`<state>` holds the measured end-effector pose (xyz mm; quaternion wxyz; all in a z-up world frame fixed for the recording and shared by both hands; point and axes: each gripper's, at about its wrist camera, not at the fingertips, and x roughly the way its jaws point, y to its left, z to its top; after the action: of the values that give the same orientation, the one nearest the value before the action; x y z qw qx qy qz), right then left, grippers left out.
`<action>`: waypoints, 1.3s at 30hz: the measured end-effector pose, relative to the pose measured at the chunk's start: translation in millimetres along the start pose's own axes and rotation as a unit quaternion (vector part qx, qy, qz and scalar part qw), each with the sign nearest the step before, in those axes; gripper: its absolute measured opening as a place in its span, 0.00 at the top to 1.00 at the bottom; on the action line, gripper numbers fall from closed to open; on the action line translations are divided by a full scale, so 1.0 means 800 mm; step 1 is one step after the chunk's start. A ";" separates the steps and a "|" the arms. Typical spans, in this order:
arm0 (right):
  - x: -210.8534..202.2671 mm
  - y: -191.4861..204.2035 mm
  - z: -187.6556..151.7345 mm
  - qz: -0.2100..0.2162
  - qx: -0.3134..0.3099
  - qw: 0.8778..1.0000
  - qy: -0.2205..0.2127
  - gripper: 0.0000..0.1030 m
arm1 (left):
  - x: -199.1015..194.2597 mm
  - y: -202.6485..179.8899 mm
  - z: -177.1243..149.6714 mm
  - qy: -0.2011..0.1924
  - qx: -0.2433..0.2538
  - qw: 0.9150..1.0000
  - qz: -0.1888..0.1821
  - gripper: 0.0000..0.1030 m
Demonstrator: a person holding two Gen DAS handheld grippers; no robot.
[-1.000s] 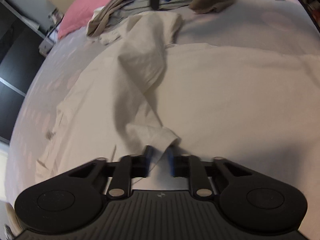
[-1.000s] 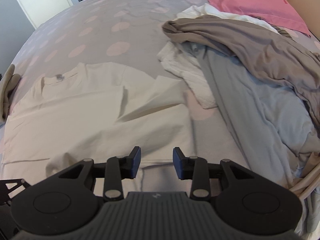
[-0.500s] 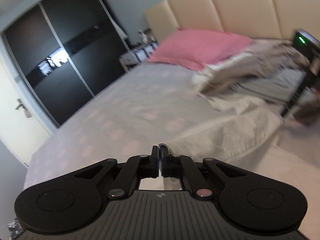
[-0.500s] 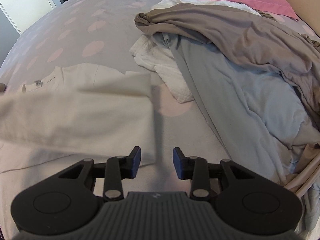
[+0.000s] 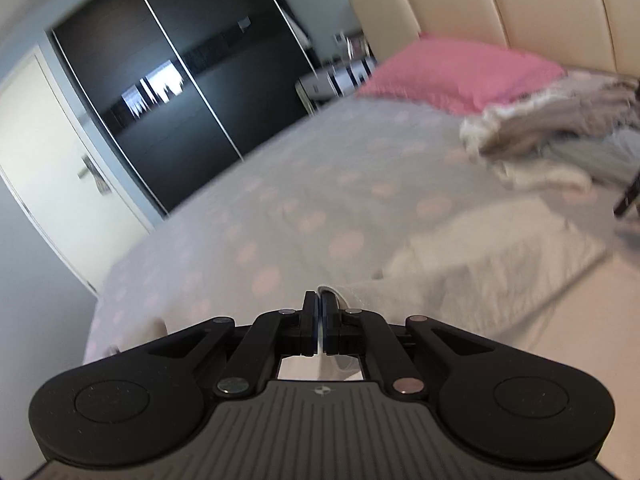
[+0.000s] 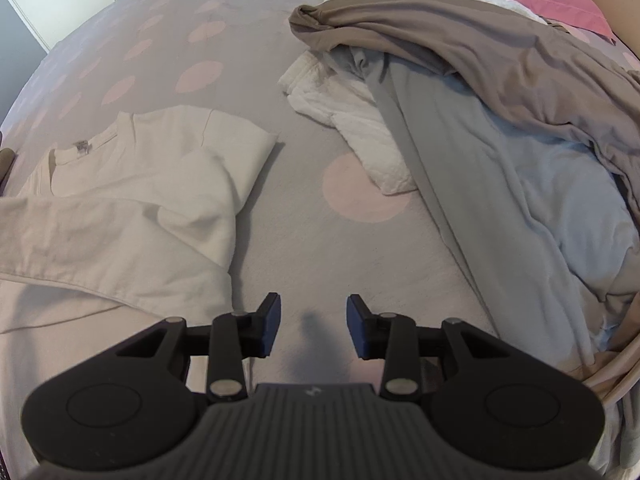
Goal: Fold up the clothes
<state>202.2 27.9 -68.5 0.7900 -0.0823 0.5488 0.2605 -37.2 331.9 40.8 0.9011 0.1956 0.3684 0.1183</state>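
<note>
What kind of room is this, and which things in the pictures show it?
Most likely a bedroom in a home. There is a bed with a padded headboard, a pink pillow on it, and a dark wardrobe with sliding doors beside it.

Ahead of my right gripper (image 6: 313, 326), matt black plastic with ribbed grey housing, I'm looking at a soft cream cotton T-shirt (image 6: 132, 208), matt and lightly creased. Beyond my fingers lies a white waffle-textured cloth (image 6: 360, 140), rougher in weave, beside a smooth pale blue garment (image 6: 520, 184) and a taupe one (image 6: 460, 44) with a faint sheen. The bedspread (image 6: 312, 240) under the tool looks like flat matt fabric, grey with pink dots. Past my left gripper (image 5: 320, 322), pinching thin cream cloth, I see a glossy dark wardrobe (image 5: 192, 80) and a padded, smooth cream headboard (image 5: 520, 8).
</note>
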 end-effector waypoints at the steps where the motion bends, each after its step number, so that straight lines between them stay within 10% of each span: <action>1: 0.001 0.003 0.000 -0.001 -0.003 1.000 0.002 0.61 | 0.008 0.002 -0.012 0.020 0.002 1.000 -0.007 1.00; 14: 0.010 0.033 0.007 -0.018 -0.027 0.999 0.007 0.54 | 0.041 0.062 -0.147 0.141 -0.107 0.984 -0.031 0.91; 17: 0.013 0.043 0.010 -0.022 -0.031 0.999 0.009 0.54 | 0.047 0.084 -0.146 0.127 -0.174 0.975 -0.058 0.74; 39: 0.020 0.168 -0.004 0.024 -0.170 0.985 0.016 0.55 | 0.124 0.103 -0.114 0.173 -0.239 0.943 -0.153 0.58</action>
<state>136.1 145.6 -63.4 0.7493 -0.2063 0.5110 0.3673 -38.6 465.7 -43.5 0.8512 -0.1074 0.5049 0.0950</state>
